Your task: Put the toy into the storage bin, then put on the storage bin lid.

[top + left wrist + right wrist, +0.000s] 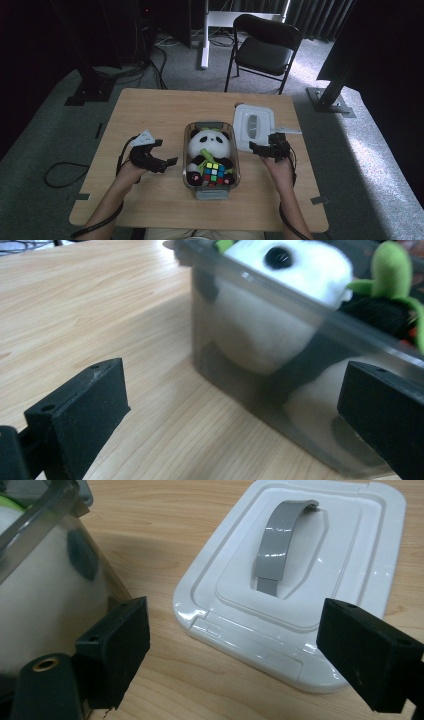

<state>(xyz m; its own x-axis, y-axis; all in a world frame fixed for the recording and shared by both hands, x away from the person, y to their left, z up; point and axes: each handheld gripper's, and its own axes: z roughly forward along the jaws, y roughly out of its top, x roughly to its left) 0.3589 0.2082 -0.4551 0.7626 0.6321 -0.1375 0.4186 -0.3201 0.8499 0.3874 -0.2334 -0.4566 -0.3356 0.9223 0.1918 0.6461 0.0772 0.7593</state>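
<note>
Clear plastic storage bin (211, 176) with rounded corners sits at the middle of the pale wooden surface (150, 107), toward its near edge. It holds a black-and-white plush panda (209, 145) and a multicoloured puzzle cube (214, 172). From the high view, the white rectangular lid with a grey handle (254, 127) lies flat just right of the bin, apart from it. The left claw (167, 152) hovers just left of the bin; the right claw (261, 150) hangs at the lid's near edge. Each claw has free surface on its outer side; a black folding chair (265, 47) stands well beyond the far edge.

Left gripper view: the left claw (235, 410) stands wide open and empty, its jaws facing the bin's (280, 385) left wall, one jaw over bare wood, the other overlapping the wall. The panda (285, 300) presses against the inside.

Right gripper view: the right claw (250, 645) is also wide open and empty, its jaws straddling the near edge of the lid (300, 580), with the bin wall (45, 595) close at the left.

Judgement: the step in hand appears to be fetching the lid for the bin. To do it well, the right claw should close on the lid's rim or raised handle squarely, lift it level, and clear the bin's rim before crossing. The left claw is placed to steady the bin wall. The panda's head stands about level with the rim and may hinder seating.
</note>
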